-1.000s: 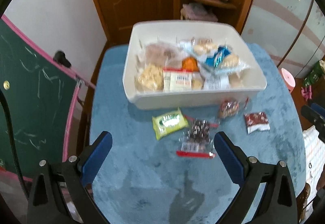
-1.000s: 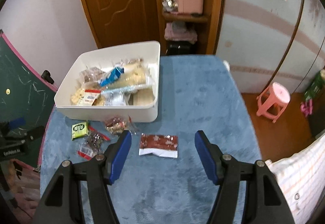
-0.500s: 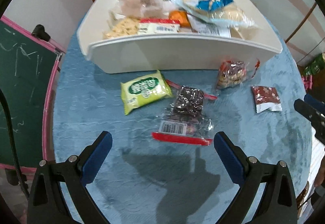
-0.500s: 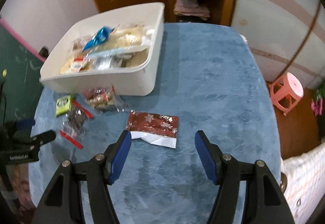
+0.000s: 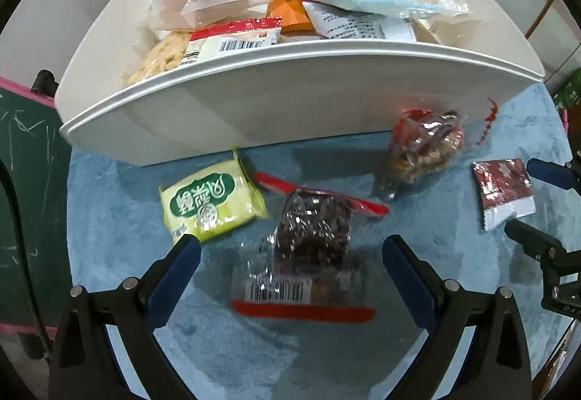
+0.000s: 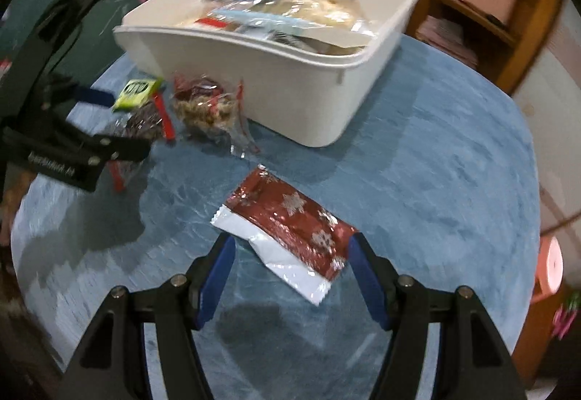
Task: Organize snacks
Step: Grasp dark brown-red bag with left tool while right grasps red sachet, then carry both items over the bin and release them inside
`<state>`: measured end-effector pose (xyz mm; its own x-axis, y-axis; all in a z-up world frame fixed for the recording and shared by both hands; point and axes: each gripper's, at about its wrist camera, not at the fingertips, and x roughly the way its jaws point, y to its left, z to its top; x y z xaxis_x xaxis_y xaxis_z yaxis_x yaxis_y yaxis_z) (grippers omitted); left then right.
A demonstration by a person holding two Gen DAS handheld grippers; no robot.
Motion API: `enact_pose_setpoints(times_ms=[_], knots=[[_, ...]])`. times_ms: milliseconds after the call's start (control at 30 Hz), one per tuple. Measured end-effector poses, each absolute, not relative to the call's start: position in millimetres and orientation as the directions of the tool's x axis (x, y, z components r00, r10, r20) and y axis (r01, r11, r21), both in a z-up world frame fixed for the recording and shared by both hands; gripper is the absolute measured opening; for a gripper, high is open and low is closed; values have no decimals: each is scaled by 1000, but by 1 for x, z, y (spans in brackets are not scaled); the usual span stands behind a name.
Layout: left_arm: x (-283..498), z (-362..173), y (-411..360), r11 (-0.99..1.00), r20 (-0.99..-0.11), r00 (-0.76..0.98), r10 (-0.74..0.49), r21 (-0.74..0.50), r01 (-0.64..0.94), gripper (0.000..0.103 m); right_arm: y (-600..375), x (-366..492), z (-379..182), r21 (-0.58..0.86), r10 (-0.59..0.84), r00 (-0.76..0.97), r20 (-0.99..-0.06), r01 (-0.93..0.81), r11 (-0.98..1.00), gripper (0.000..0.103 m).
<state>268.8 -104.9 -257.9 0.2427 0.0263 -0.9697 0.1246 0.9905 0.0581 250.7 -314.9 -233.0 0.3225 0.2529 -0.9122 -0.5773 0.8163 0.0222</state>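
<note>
Both grippers are coming down closer to the blue tablecloth (image 6: 454,182) than a second ago, and the packets now loom larger between their fingers.

Nearest, right side: right gripper (image 6: 288,254), jaws standing about half open, holding nothing, straddling the red snowflake packet (image 6: 290,225). Packet is lying flat, long axis running diagonally from near right to far left, white sealed edge towards the left finger.

Nearest, left side: left gripper (image 5: 290,249), jaws wide apart, holding nothing, hovering over the dark-filled clear packet (image 5: 312,236). Its long axis is running near to far, barcode end towards the camera.

Middle: green packet (image 5: 210,200) lying tilted just beside it; nut bag (image 5: 425,146) sitting near the tub wall.

Far: white tub (image 5: 290,98), already heaped with snacks.

Progress, judged: most snacks are binned; four are still waiting on the cloth.
</note>
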Motion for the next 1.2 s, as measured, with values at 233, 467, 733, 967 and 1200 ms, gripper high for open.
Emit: enact_pose_setpoints(times_ms=[233,467,733,967,1200], knots=[[283,-264,-108,989,-971,238,36,69,133,100,-299,272,-245,-9,260,272,-927,-706,708,65],[278,-267,-110,996,-986,159,-47,-34,84,99,-294,276,-246,-1,274,263,-925,-724,690,53],[291,-283,-103,998,-986,161,-42,-35,45,94,-296,254,-246,-7,271,293,-917,-691,723,39],[283,-266,-110,996,-975,214,-65,-49,78,43,-305,224,-240,11,257,298,-919,-634,773,37],[261,-227,-114,990,-970,215,-116,-94,109,41,-307,196,-221,49,260,292,-920,-573,818,36]])
